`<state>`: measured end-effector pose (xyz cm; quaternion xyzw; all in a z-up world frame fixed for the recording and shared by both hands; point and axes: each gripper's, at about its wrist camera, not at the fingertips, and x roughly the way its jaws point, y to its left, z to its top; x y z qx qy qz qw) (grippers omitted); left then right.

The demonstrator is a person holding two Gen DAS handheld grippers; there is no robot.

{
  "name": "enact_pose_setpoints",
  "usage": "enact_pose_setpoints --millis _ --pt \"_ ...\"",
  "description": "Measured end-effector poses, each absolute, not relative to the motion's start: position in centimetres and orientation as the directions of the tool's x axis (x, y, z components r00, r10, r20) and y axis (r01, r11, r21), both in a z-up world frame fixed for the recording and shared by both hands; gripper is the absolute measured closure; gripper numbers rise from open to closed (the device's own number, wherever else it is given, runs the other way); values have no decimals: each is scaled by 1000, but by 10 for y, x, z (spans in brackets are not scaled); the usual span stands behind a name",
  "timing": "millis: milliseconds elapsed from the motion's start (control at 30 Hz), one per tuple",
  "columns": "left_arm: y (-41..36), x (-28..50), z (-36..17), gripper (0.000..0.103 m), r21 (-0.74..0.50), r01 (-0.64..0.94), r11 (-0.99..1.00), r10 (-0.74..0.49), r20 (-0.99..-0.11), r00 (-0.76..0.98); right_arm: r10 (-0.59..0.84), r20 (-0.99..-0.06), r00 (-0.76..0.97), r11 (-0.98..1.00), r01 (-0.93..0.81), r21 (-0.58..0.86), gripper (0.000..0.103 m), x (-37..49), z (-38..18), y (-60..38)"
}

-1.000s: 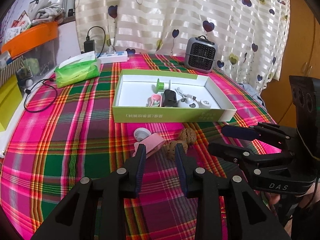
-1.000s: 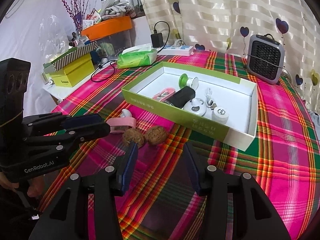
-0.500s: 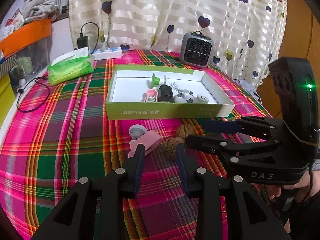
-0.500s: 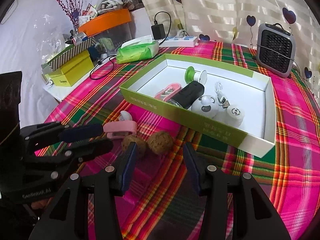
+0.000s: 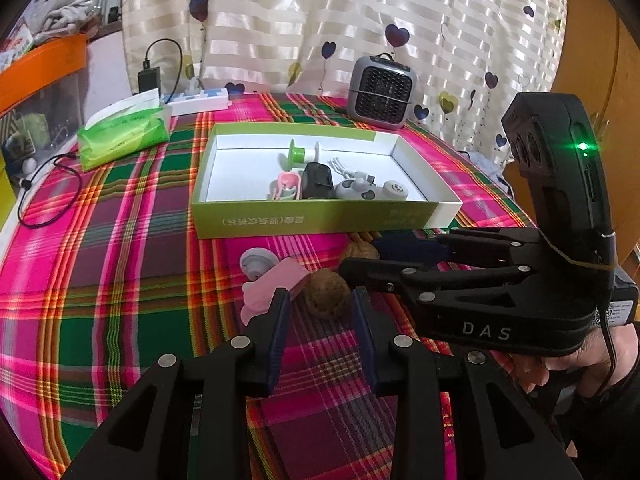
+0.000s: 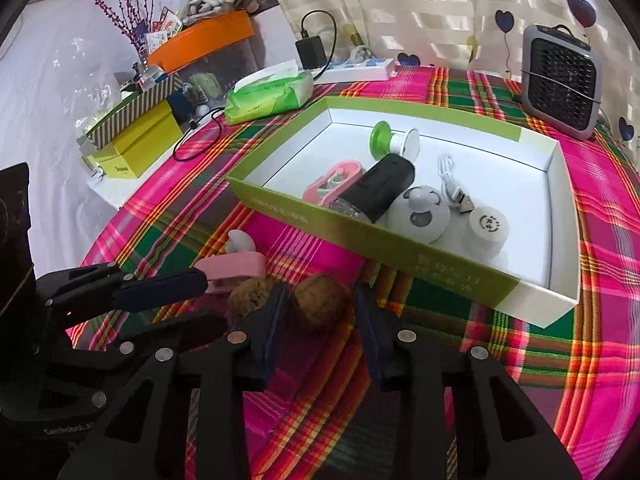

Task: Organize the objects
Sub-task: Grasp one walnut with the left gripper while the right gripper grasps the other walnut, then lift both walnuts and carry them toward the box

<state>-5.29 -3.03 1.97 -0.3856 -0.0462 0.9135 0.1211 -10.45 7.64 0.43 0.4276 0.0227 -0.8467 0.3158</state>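
Observation:
Two brown walnuts lie on the plaid cloth in front of a green-and-white box [image 5: 320, 220]. My left gripper [image 5: 320, 308] is open with the near walnut [image 5: 326, 294] between its fingertips. My right gripper [image 6: 318, 304] is open around the other walnut [image 6: 322, 300], which shows partly hidden in the left view [image 5: 358, 250]. A pink clip with a grey suction cup [image 5: 272, 284] lies just left of the walnuts. The box [image 6: 400, 248] holds several small gadgets.
A green tissue pack [image 5: 124, 132], a power strip [image 5: 196, 100] and a grey mini heater [image 5: 380, 94] stand behind the box. A black cable [image 5: 44, 196] loops at the left edge. Yellow and orange boxes [image 6: 132, 144] sit off the table's left.
Both grippers have moved forward and down toward the walnuts. Each open gripper now has a walnut between its fingertips. The right gripper now crosses in front of the left view.

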Motion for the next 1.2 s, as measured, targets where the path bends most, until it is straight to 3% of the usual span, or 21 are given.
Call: enact_pose_setpoints --millis 67,833,1200 --pt "-28 -56 18 73 -179 -193 -965 263 -698 -667 -514 -742 -429 -797 558 230 76 -104 3 76" --pt "-2 -81 5 73 -114 -208 -971 220 -761 -610 -509 -727 -461 -810 543 223 76 -98 7 105" --pt "6 -74 12 77 -100 -218 -971 219 -740 -636 -505 -712 -488 -820 528 220 76 -89 11 118"
